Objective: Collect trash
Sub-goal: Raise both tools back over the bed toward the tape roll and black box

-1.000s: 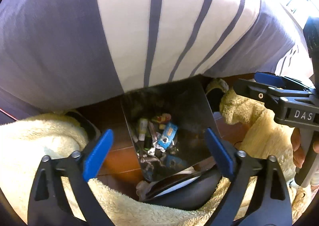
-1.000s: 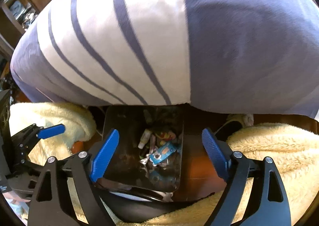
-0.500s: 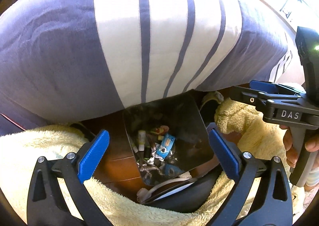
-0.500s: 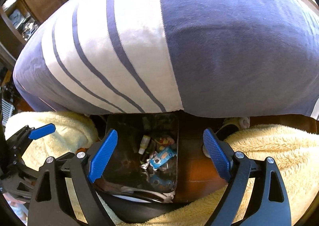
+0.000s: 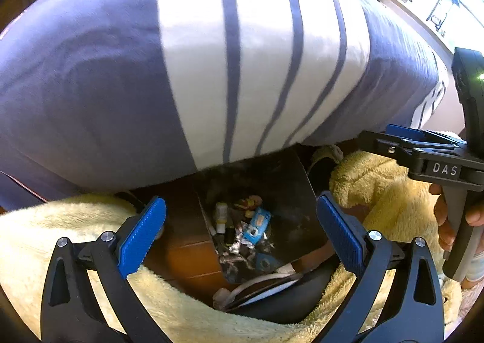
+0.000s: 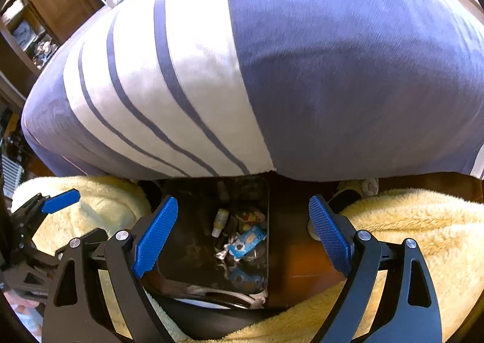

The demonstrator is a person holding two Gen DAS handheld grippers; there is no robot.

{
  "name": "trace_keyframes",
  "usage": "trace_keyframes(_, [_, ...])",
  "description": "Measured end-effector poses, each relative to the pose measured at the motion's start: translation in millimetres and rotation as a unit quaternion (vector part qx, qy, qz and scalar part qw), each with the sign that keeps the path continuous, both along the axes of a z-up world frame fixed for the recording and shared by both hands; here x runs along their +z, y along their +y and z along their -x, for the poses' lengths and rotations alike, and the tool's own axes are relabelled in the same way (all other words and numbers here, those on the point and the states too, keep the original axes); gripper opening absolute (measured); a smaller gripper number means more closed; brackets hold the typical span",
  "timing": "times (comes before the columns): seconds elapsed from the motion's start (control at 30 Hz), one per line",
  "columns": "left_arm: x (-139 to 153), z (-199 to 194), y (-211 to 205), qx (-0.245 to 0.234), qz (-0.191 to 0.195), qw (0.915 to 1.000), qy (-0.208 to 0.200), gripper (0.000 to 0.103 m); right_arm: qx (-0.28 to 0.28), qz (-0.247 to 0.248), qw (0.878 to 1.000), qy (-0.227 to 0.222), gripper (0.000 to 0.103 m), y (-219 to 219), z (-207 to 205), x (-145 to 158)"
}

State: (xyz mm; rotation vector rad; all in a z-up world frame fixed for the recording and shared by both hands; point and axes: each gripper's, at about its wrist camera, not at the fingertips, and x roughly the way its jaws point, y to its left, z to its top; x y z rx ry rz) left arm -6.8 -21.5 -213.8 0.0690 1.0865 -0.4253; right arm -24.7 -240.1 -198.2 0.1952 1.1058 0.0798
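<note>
A dark rectangular trash bin (image 5: pixel 290 179) (image 6: pixel 187 222) stands on the wooden floor, partly under the bed's edge. On its bottom lie a blue wrapper (image 5: pixel 257 223) (image 6: pixel 246 241), a small white bottle (image 5: pixel 221 212) (image 6: pixel 220 220) and several crumpled foil scraps. My left gripper (image 5: pixel 240 199) hangs above the bin, open, with nothing between its blue pads. My right gripper (image 6: pixel 242 200) also hovers over the bin, open and empty. In the left wrist view a hand (image 5: pixel 444 222) holds its handle at the right edge.
A purple and white striped bed cover (image 5: pixel 242 55) (image 6: pixel 272 70) bulges over the far half of both views. Yellow fleece fabric (image 5: pixel 45 237) (image 6: pixel 408 237) flanks the bin. A black rounded lid (image 5: pixel 272 300) sits at the bin's near edge. A slipper (image 6: pixel 360 188) lies at the right.
Both grippers have risen above the bin, so it looks smaller and more of the bed top shows. Their jaws have stayed wide apart and empty.
</note>
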Motion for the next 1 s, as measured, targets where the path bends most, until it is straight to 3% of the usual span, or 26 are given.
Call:
trace_keyframes(0.23, [41.6, -12.5, 19.0, 0.025, -0.006, 0.9978, -0.06, 0.095, 0.001, 0.031, 0.998, -0.054, 0.089, -4.6, -10.3, 44.7])
trace_keyframes(0.53, [90.9, -57.2, 36.0, 0.062, -0.022, 0.9891, -0.132, 0.095, 0.004, 0.054, 0.992, -0.111, 0.092, -1.7, -54.0, 91.5])
trace_keyframes(1.0, [117.1, -147.9, 61.5, 0.112, -0.052, 0.9793, -0.161, 0.095, 0.044, 0.043, 0.99, -0.13, 0.092, 37.4, -151.7, 110.7])
